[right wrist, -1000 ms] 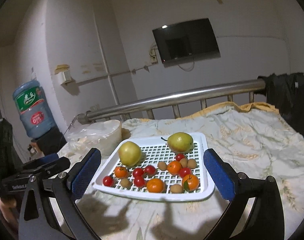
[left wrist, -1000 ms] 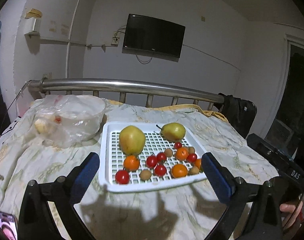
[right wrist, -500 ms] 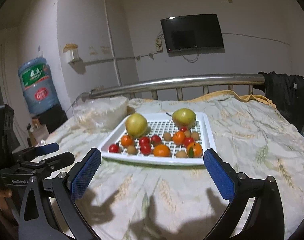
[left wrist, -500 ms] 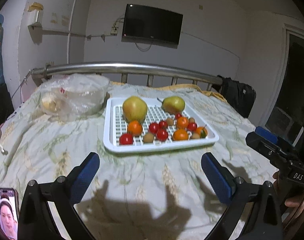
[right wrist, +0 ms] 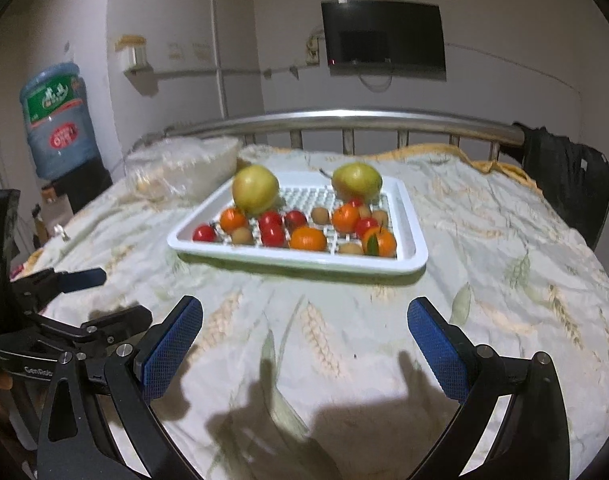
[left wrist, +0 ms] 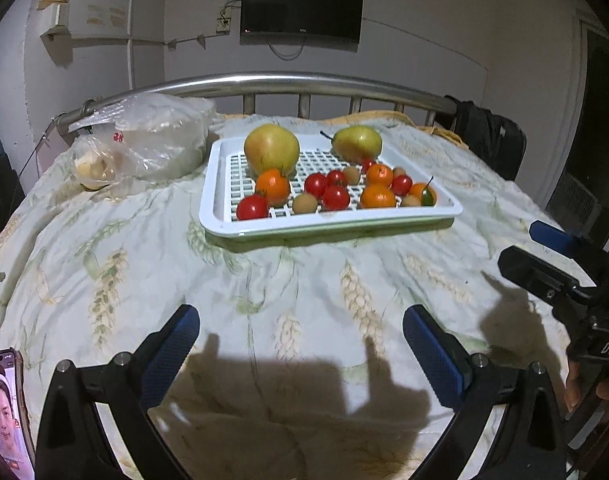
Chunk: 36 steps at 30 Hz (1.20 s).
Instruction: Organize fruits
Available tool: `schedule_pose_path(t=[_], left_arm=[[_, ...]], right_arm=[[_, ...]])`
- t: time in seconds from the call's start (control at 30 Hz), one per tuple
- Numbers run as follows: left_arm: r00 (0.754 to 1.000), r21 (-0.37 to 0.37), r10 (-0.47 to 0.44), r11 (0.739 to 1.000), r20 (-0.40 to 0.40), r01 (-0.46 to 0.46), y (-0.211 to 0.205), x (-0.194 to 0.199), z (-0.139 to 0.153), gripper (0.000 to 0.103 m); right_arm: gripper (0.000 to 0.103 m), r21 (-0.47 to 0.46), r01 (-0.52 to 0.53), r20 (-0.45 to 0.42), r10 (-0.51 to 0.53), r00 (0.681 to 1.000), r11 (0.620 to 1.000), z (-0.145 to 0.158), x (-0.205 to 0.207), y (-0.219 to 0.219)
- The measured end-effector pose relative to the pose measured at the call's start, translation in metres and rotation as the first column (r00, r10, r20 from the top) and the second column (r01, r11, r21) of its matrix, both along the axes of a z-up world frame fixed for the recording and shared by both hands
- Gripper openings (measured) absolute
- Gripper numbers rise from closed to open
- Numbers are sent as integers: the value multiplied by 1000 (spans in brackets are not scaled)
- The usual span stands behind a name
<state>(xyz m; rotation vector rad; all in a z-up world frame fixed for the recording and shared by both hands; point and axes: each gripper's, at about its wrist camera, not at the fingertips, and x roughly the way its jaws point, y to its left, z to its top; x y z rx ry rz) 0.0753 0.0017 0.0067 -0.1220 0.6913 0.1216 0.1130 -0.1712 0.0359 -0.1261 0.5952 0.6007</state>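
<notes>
A white slotted tray lies on the bed and also shows in the right wrist view. It holds a large yellow-green apple, a pear, several oranges, cherry tomatoes and small brown fruits. My left gripper is open and empty, well short of the tray. My right gripper is open and empty, also short of the tray. The right gripper shows at the right edge of the left wrist view.
A clear plastic bag over a white bowl sits left of the tray. A steel bed rail runs behind. A dark bag hangs at the rail's right end. A phone lies at bottom left. A water jug stands off the bed.
Both grippers have pulled back from the tray and tilted down, so it sits farther off and more bedspread shows in front. Both stay open.
</notes>
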Motion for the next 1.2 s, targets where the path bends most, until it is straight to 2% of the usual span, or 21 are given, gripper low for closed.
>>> schedule_pose_path(t=[0.63, 0.73, 1.07, 1.2], left_arm=[[990, 23, 10, 1000, -139, -7, -1, 29, -32, 103], [988, 20, 14, 1000, -153, -11, 1, 33, -36, 103], [979, 9, 43, 999, -201, -42, 10, 46, -46, 103], [974, 17, 44, 999, -222, -41, 10, 50, -49, 103]], right_arm=[[103, -171, 19, -132, -42, 990, 985, -44, 22, 17], [103, -206, 21, -176, -58, 983, 978, -53, 29, 20], [103, -240, 51, -264, -116, 957, 969, -66, 47, 20], [103, -262, 51, -258, -121, 959, 964, -69, 49, 23]])
